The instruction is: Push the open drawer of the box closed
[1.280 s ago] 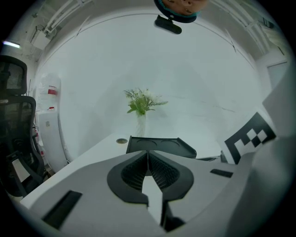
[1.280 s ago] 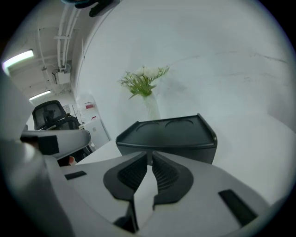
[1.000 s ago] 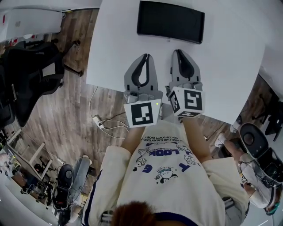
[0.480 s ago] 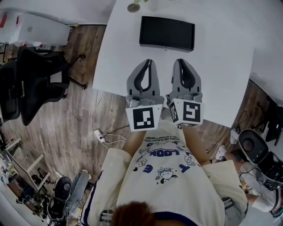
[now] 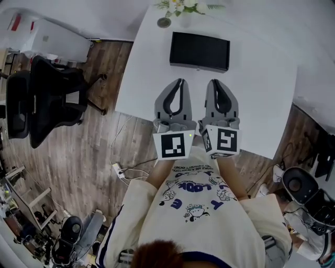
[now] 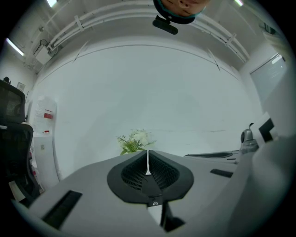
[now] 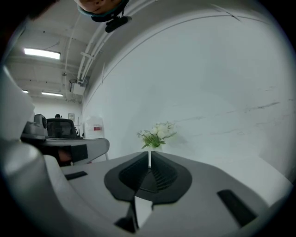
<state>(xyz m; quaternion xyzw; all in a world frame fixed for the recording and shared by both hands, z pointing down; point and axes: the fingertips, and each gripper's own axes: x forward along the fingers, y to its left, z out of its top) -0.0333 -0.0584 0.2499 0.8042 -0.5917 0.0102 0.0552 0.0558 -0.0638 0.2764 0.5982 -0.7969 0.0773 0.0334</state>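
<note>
**Box**: one, black. It is lying flat on the white table, toward the far edge and just short of the flowers. Its long axis is running left to right, square to the line along which both claws are pointing. Its drawer is not showing from above, so I cannot tell which face it is opening on.

**Left gripper**: one. The jaws are sitting pressed together and holding nothing.

**Right gripper**: one. The jaws are likewise sitting closed on nothing.

**Relation:** the two grippers are hovering side by side over the near part of the table. Their tips are aiming at the box's near long side, with bare table lying between. The box is lying straight ahead of both, its middle falling between the two tips, so I judge neither claw to be clearly the nearer.

**Flowers:** one bunch, standing beyond the box.
</note>
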